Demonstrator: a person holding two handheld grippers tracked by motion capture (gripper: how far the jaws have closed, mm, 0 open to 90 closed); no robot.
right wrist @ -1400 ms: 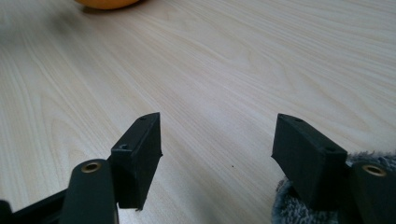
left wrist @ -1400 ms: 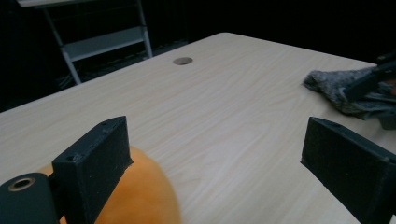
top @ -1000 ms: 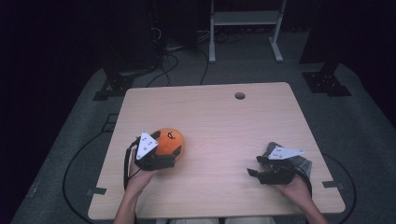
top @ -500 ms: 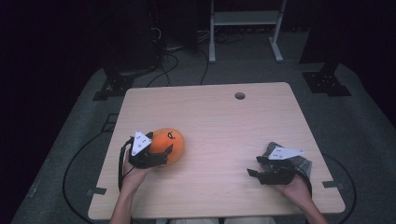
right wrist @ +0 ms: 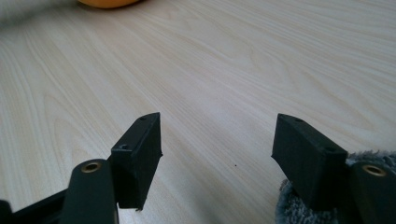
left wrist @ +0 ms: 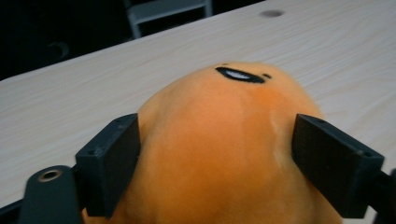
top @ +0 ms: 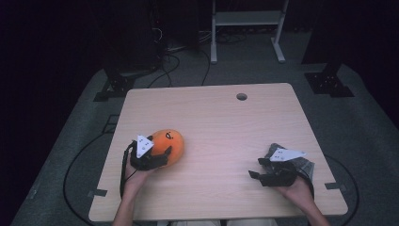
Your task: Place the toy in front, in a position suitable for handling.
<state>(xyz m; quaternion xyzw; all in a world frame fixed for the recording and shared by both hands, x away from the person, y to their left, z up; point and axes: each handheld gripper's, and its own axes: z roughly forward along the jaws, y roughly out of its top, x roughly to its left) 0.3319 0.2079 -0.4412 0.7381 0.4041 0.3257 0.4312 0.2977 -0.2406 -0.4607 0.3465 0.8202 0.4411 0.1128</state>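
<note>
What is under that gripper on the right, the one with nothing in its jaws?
A grey fuzzy cloth lies beneath the right gripper, poking out behind and beside it on the wooden table. The gripper and hand cover the cloth's middle.

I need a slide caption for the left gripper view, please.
Left tongs closing around an orange plush toy with a stitched face, on a pale wooden table.

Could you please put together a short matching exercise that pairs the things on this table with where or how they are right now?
Things:
1. orange plush toy
2. grey cloth
3. round hole
4. right tongs

States:
A. far side of the table
B. open, nothing between the jaws
C. between the jaws of the left tongs
D. under the right tongs

Pairs: 1-C, 2-D, 3-A, 4-B
</note>
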